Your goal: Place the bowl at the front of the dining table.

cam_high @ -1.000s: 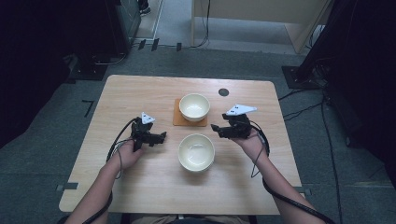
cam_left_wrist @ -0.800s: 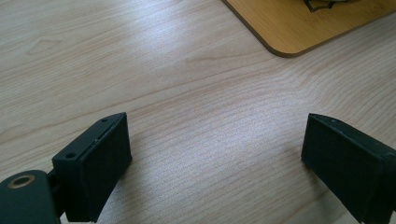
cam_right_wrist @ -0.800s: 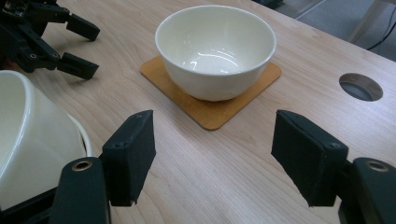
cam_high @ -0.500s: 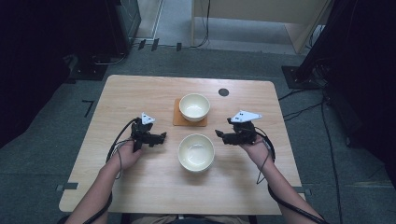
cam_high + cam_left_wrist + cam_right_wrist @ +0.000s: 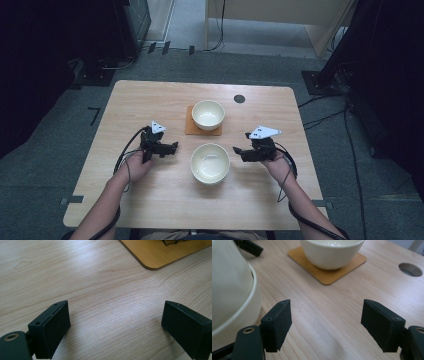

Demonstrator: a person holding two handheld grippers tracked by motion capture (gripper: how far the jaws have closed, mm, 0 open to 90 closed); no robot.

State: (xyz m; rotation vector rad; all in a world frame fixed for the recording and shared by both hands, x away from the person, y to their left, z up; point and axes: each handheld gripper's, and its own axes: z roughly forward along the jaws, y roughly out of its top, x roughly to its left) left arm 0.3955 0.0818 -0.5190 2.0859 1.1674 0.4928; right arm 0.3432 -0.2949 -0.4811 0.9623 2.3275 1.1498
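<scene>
Two cream bowls stand on the wooden table (image 5: pixel 150 100). The far bowl (image 5: pixel 208 114) (image 5: pixel 332 252) rests on an orange-brown coaster (image 5: pixel 191 128) (image 5: pixel 329 275). The near bowl (image 5: pixel 210 162) (image 5: pixel 229 285) sits directly on the wood. My left gripper (image 5: pixel 172 147) (image 5: pixel 115 320) lies left of the near bowl, open over bare wood, with a corner of the coaster (image 5: pixel 162 252) ahead of it. My right gripper (image 5: pixel 238 151) (image 5: pixel 325 325) is just right of the near bowl and points at it. Its jaws have just been opening, and nothing is between them.
A dark round hole (image 5: pixel 239 99) (image 5: pixel 410 269) is set in the table behind the far bowl, to its right. Cables trail from both grippers back along the person's forearms. Dark equipment and cables stand on the floor around the table.
My right gripper has come down and back toward the person, from beside the far bowl to beside the near bowl. The left gripper has stayed where it was.
</scene>
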